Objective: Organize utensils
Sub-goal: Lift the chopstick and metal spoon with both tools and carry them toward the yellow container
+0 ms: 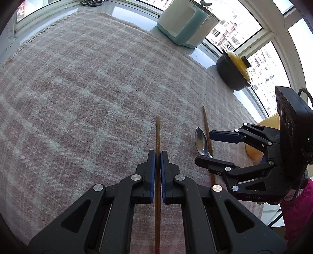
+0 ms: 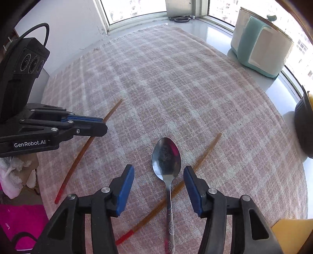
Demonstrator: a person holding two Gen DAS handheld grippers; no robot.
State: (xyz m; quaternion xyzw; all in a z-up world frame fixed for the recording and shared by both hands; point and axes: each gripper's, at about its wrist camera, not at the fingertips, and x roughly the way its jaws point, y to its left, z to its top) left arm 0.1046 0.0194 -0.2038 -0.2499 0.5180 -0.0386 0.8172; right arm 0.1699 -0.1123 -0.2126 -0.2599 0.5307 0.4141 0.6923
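Observation:
A brown chopstick with a red end lies on the pink checked cloth. My left gripper is shut on it, and the stick runs straight between the blue pads. The right wrist view shows the same chopstick under the left gripper. A metal spoon lies bowl-up across a second chopstick. My right gripper stands open around the spoon's neck, with neither pad touching it. The left wrist view has the right gripper over the spoon and the second chopstick.
A teal and white container and a dark pot with a yellow lid stand on the window sill at the cloth's far edge. Scissors lie at the far corner. A yellow object sits near right.

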